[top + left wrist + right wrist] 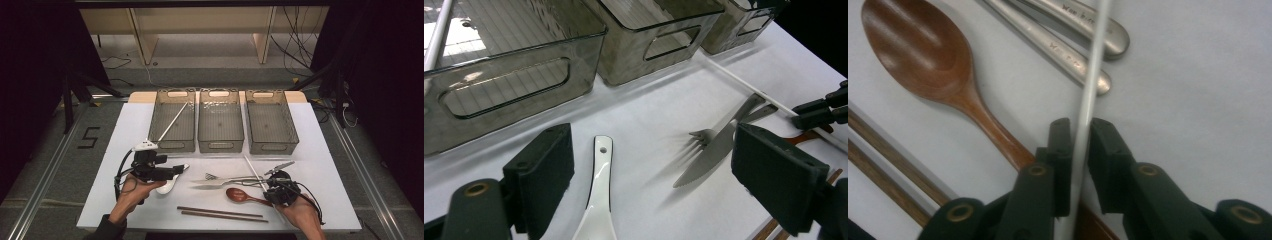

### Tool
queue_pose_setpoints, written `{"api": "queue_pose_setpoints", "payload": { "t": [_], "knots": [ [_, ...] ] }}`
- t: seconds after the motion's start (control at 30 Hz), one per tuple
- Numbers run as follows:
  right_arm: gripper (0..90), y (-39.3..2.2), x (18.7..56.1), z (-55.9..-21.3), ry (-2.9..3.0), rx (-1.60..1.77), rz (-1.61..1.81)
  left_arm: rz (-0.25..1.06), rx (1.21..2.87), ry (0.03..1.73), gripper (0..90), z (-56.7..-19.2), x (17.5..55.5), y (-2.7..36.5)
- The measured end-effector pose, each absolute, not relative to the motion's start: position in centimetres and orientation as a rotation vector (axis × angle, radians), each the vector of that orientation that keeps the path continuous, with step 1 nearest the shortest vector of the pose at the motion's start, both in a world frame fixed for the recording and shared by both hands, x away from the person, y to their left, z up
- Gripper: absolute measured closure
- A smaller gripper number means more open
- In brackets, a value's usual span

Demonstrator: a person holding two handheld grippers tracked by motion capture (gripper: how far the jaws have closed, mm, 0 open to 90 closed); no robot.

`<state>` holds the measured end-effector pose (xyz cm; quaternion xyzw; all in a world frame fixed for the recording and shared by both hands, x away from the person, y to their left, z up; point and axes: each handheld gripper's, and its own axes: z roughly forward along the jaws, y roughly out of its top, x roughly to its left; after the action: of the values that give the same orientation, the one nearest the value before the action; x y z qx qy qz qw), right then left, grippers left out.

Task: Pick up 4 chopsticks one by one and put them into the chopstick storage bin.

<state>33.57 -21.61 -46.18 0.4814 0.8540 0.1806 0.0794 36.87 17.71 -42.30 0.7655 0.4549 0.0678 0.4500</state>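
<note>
My right gripper (1079, 125) is shut on a white chopstick (1093, 65), pinched between the two black pads above the table. In the high view that chopstick (252, 167) slants up and left from the right gripper (269, 187) at the front right. Below it lie a wooden spoon (918, 50) and two metal handles (1083, 65). My left gripper (650, 147) stands open over a white ceramic spoon (599, 185), its jaws wide apart on either side of the handle and not touching it. The high view shows the left gripper (180, 170) at the front left.
Three clear grey bins (174, 145) (220, 145) (272, 147) stand in a row at the back of the white table; a second white chopstick (172, 122) leans in the left one. A fork (225, 178), a knife (215, 186) and brown chopsticks (220, 212) lie mid-front.
</note>
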Motion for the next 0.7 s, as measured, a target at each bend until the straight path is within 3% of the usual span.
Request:
{"api": "queue_pose_setpoints", "payload": {
  "t": [0.4, 0.7],
  "knots": [
    [85.3, -21.9, 33.6, -45.9, 2.557, 1.408, 0.565, 0.166, 1.902, 1.125, 17.1, -42.4, 36.9, 17.6],
    [85.4, -21.9, 32.8, -43.6, 2.511, 1.345, 0.723, 0.161, 1.905, 1.138, 17.1, -42.6, 36.9, 17.4]
  ]
}}
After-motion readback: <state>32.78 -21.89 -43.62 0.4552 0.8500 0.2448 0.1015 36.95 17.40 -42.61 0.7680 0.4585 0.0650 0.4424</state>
